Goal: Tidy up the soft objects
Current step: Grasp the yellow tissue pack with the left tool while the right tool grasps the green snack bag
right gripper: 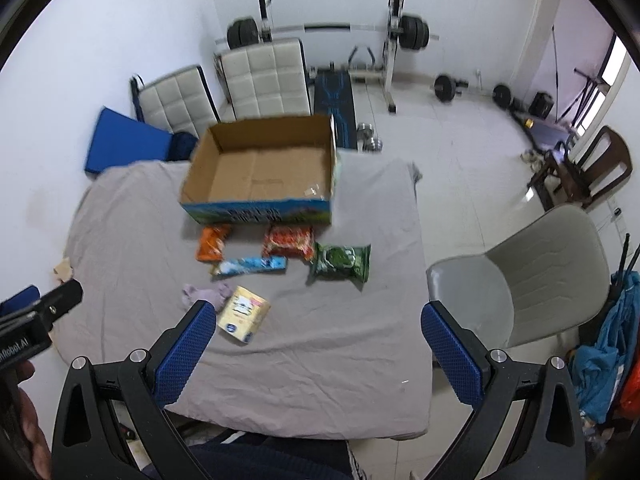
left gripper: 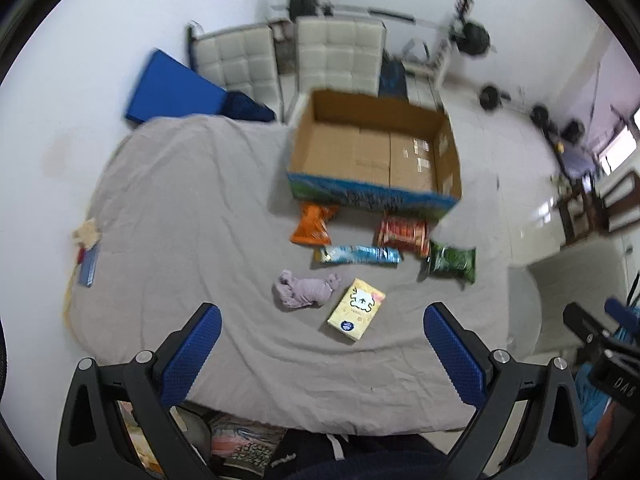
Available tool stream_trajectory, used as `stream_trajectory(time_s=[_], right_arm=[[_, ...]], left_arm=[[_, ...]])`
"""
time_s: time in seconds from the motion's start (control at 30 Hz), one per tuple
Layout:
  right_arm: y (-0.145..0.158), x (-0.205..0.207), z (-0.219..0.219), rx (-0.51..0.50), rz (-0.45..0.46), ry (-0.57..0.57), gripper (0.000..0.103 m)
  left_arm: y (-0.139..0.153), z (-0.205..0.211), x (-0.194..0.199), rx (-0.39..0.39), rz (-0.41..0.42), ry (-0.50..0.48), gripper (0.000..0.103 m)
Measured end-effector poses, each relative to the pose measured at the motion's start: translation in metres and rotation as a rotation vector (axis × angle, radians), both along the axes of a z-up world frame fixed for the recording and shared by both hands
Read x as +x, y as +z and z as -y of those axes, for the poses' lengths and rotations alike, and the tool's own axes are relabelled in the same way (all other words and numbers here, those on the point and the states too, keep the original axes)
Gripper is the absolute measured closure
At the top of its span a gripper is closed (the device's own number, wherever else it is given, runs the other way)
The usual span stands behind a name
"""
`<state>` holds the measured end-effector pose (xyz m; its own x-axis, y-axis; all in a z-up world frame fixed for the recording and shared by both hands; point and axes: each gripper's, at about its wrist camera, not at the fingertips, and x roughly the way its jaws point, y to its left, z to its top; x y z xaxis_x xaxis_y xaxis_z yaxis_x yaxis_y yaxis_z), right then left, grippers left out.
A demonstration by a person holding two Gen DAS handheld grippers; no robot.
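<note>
From the left wrist view, an open cardboard box [left gripper: 374, 152] stands at the far side of the surface [left gripper: 180, 208], which is draped in a wrinkled grey cloth. The box holds nothing but its bare brown floor. The left claw [left gripper: 322, 354] hangs above the near edge with both blue-padded fingers spread wide, pinching nothing. Just in front of the box lie an orange snack bag [left gripper: 312, 224] and a red snack bag [left gripper: 402, 234]; nearer still a long blue packet [left gripper: 358, 255], with a green bag [left gripper: 452, 261] to its right. Closest to the claw are a crumpled lilac cloth [left gripper: 306, 290] and, just beside it, a yellow tissue pack [left gripper: 357, 314]. The other tool shows at the right edge.

From the right wrist view, the same box [right gripper: 260, 168] again shows only its bare floor. The right claw [right gripper: 318, 354] is held above the near part of the surface [right gripper: 328, 340], fingers spread wide apart and gripping nothing. The orange bag [right gripper: 212, 243], red bag [right gripper: 288, 241], blue packet [right gripper: 250, 267] and green bag [right gripper: 340, 262] lie in a loose row before the box. The lilac cloth [right gripper: 210, 293] is partly hidden behind the left finger pad, the tissue pack [right gripper: 243, 314] beside it. A grey chair [right gripper: 516, 276] stands to the right of the surface.
</note>
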<state>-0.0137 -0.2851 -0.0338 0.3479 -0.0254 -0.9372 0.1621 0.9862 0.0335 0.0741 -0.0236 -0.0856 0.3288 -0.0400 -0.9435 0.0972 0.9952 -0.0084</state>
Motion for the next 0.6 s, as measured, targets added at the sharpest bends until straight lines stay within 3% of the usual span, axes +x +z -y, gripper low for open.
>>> stream_trajectory(time_s=[0.3,0.5,0.6], right_arm=[[-0.161,0.075,0.018,-0.094,-0.193,0.184,0.0],[-0.239,0.12,0.025,-0.153,-0.268,0.323,0.0],[-0.275,0.138,0.02,-0.199,-0.304,0.446,0.0]], left_arm=[[-0.16,0.045,0.05,0.051,-0.265,-0.104,0.0],[-0.239,0.059,0.06,0.072,-0.401,-0.133,0.0],[-0.274,0.065,0.062,0.079,-0.462,-0.145,0.0]])
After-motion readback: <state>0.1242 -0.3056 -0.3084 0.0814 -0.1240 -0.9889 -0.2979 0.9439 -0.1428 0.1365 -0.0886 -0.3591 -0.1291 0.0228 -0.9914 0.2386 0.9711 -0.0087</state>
